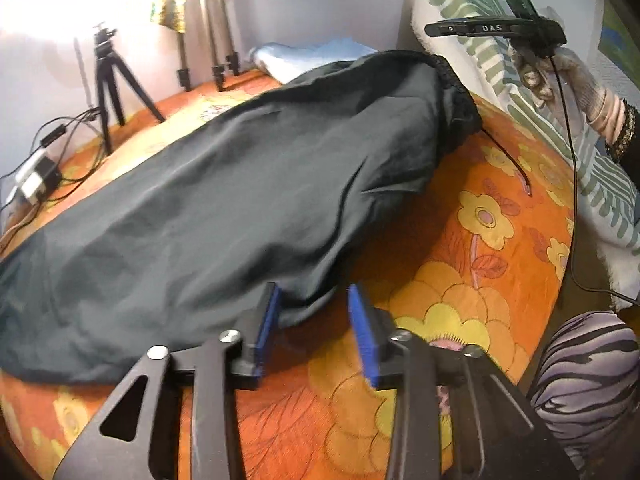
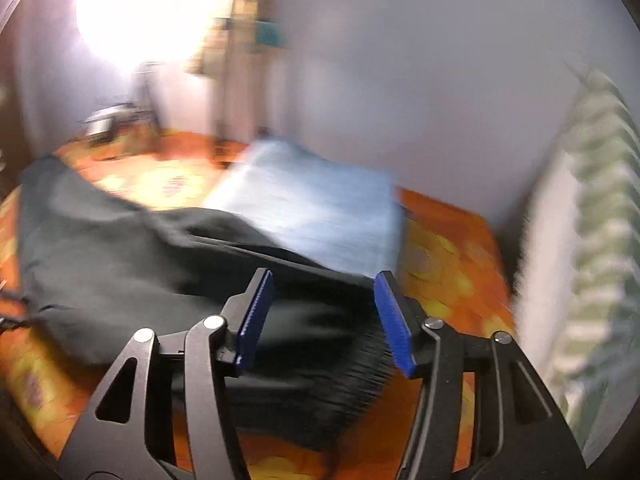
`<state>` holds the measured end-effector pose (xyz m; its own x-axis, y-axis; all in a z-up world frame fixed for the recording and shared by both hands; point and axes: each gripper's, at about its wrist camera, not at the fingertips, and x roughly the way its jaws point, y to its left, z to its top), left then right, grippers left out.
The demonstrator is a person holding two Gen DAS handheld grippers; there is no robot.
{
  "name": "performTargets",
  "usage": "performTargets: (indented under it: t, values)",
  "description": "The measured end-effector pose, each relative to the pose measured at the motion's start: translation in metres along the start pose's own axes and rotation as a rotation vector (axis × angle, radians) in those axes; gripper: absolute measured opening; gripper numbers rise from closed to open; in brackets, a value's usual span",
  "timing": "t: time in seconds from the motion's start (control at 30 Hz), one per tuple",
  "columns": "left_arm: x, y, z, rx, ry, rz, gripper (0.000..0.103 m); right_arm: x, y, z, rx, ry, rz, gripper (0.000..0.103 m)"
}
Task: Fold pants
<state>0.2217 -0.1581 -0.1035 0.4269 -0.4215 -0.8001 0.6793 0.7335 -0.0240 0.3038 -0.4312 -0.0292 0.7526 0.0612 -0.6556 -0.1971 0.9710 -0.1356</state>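
Dark pants (image 1: 224, 200) lie lengthwise on an orange flowered bedspread (image 1: 460, 264), with the elastic waistband (image 1: 456, 92) at the far right and a drawstring (image 1: 516, 168) trailing from it. My left gripper (image 1: 316, 320) is open just above the pants' near edge; the cloth bulges toward the gap but neither blue pad presses it. In the blurred right wrist view, my right gripper (image 2: 324, 316) hangs open above the ribbed end of the pants (image 2: 304, 360), with nothing clamped.
A folded light blue cloth (image 2: 312, 208) lies behind the pants. Tripods (image 1: 108, 80) and a box with cables (image 1: 36, 180) stand at the far left. A striped pillow (image 1: 496, 80) lines the right side. A gloved hand (image 1: 576, 84) and a striped knee (image 1: 584, 376) are at right.
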Motion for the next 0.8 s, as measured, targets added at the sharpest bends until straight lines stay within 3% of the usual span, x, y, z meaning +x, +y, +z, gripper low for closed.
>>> performTargets:
  t: [0.13, 0.3, 0.33, 0.37, 0.43, 0.53, 0.63, 0.7, 0.77, 0.8]
  values:
    - [0.000, 0.011, -0.007, -0.033, 0.012, 0.017, 0.036, 0.046, 0.052, 0.022, -0.176, 0.085, 0.061, 0.060]
    - [0.001, 0.018, -0.015, -0.047, 0.021, 0.029, 0.036, 0.104, 0.073, 0.028, -0.267, 0.198, 0.018, 0.060]
    - [0.001, 0.019, -0.016, -0.046, 0.022, 0.031, 0.036, 0.109, 0.073, 0.028, -0.271, 0.213, 0.024, 0.041]
    - [0.001, 0.020, -0.017, -0.044, 0.026, 0.034, 0.036, 0.112, 0.071, 0.028, -0.253, 0.228, 0.057, 0.007]
    - [0.002, 0.025, -0.019, -0.047, 0.031, 0.039, 0.036, 0.107, 0.065, 0.035, -0.210, 0.191, 0.086, 0.007]
    - [0.003, 0.032, -0.020, -0.062, 0.030, 0.043, 0.036, 0.107, 0.058, 0.054, -0.168, 0.117, 0.021, 0.007]
    - [0.001, 0.038, -0.020, -0.081, 0.026, 0.056, 0.036, 0.131, 0.049, 0.065, -0.107, 0.144, -0.038, 0.010]
    - [-0.003, 0.042, -0.022, -0.096, 0.021, 0.050, 0.036, 0.139, 0.052, 0.066, -0.120, 0.165, -0.056, 0.016]
    - [-0.007, 0.044, -0.024, -0.089, 0.018, 0.055, 0.036, 0.129, 0.056, 0.065, -0.126, 0.131, -0.071, 0.043]
    - [-0.008, 0.044, -0.026, -0.086, 0.018, 0.053, 0.036, 0.118, 0.057, 0.064, -0.122, 0.110, -0.050, 0.049]
